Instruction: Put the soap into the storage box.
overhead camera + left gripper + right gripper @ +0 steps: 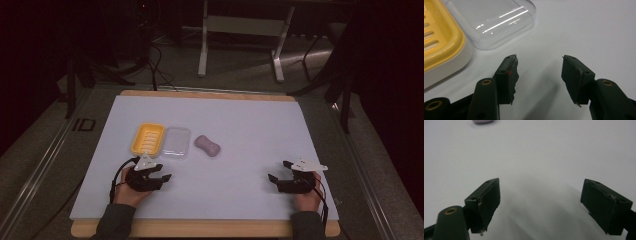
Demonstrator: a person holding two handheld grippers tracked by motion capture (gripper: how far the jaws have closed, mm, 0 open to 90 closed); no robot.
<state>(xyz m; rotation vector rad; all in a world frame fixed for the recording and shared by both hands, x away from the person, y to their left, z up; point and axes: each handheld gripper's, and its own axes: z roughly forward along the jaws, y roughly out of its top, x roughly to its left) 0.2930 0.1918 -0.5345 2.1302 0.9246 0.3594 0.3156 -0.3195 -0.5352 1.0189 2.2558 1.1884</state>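
Just beyond the left gripper's [539,72] gaping, empty jaws lies the clear lid [494,22], untouched; the right gripper [541,202] gapes too.

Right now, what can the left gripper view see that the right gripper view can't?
The left gripper view shows the yellow soap tray and the clear plastic lid beside it, just ahead of the left tool, whose jaws stand apart with nothing between them. The right gripper view shows the edge of the purple soap at the top, far ahead of the right tool, whose jaws are spread wide and empty. Both share the white table mat under the jaws.
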